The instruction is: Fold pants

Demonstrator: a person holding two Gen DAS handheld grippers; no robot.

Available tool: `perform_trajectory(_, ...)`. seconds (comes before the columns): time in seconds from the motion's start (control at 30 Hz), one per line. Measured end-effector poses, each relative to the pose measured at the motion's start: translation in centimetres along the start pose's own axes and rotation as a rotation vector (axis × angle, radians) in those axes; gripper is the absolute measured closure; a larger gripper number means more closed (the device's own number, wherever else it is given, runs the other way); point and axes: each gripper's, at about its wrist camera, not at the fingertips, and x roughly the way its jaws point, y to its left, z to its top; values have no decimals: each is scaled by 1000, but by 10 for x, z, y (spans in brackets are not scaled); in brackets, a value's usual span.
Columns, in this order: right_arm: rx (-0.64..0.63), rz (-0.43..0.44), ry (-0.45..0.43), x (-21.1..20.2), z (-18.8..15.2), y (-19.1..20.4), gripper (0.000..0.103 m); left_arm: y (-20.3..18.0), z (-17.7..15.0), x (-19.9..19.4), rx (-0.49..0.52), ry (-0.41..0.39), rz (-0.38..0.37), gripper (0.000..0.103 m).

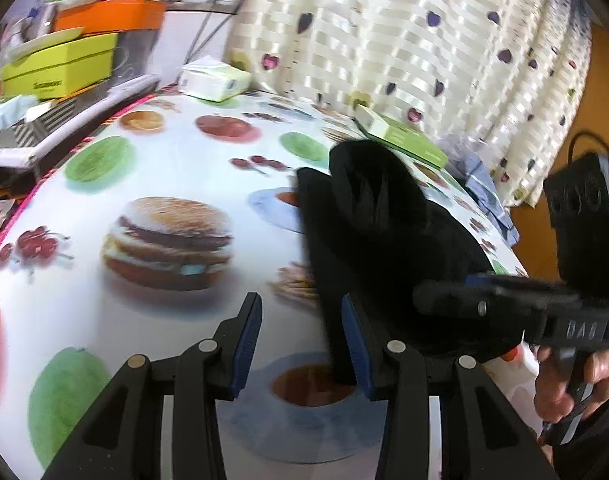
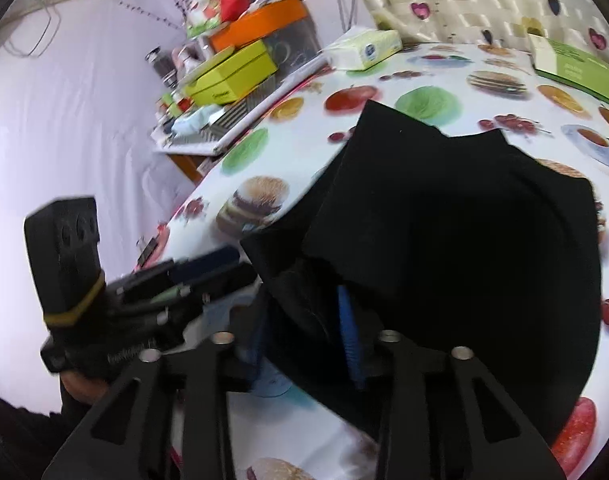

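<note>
food-print tablecloth (image 1: 164,168) w/ black pants (image 2: 444,220) bunched, partly folded; we see left gripper (image 1: 300,344) released, empty; right gripper (image 2: 304,332) jaws apart around cloth, fold unfinished.

In the left wrist view we have open tablecloth (image 1: 176,168) across the left and centre of the frame, free to cross. The heaped black pants (image 1: 384,240) block the centre right, and the right gripper (image 1: 456,300) crowds the lower right. Along the top, a tissue pack (image 1: 214,80) and a green box (image 1: 404,136) stand at the table's far edge. In the right wrist view the pants fill the centre and right; the stacked boxes (image 2: 232,72) wall off the upper left.
</note>
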Motion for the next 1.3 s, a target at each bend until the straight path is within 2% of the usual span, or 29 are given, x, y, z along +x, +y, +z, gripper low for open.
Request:
perform_trajectory(0.13,-41,29,-11,-13,-2,13,53,11,4,-11,-25,-33,8,59)
perform_trajectory(0.23,-46,46,-111,-42,-6,9,53,10,11,-18,-29,-62,-2,59)
perform_trajectory(0.3,-14,-7,-169,-57,-9,-3,54,4,15,-20,-14,-75,-15,59)
perform_trajectory(0.4,38,-114,-193,-66,-20,-25,81,-14,21,-16,28,-71,-56,59)
perform_trajectory(0.47,83,-181,-163,-61,-29,-41,82,-32,23,-12,68,-65,-88,59)
perform_trajectory(0.53,105,-227,-112,-50,-40,-54,93,-49,22,-7,112,-55,-120,59)
perform_trajectory(0.57,98,-228,-125,-51,-44,-56,95,-58,21,-3,136,-47,-134,59)
perform_trajectory(0.63,101,-223,-125,-56,-46,-58,95,-69,17,7,178,-17,-145,59)
perform_trajectory(0.7,88,-230,-113,-58,-45,-57,95,-73,8,21,199,39,-107,59)
perform_trajectory(0.83,64,-258,-144,-68,-31,-56,92,-76,5,16,250,35,-76,59)
perform_trajectory(0.97,71,-301,-188,-69,-2,-71,92,-75,20,20,249,39,-39,59)
perform_trajectory(1.13,102,-351,-167,-51,27,-96,92,-89,52,31,279,-20,-22,59)
perform_trajectory(1.23,149,-354,-109,-34,30,-115,92,-89,65,56,276,10,15,59)
perform_trajectory(1.3,142,-350,-120,-33,27,-117,92,-87,67,71,273,47,36,59)
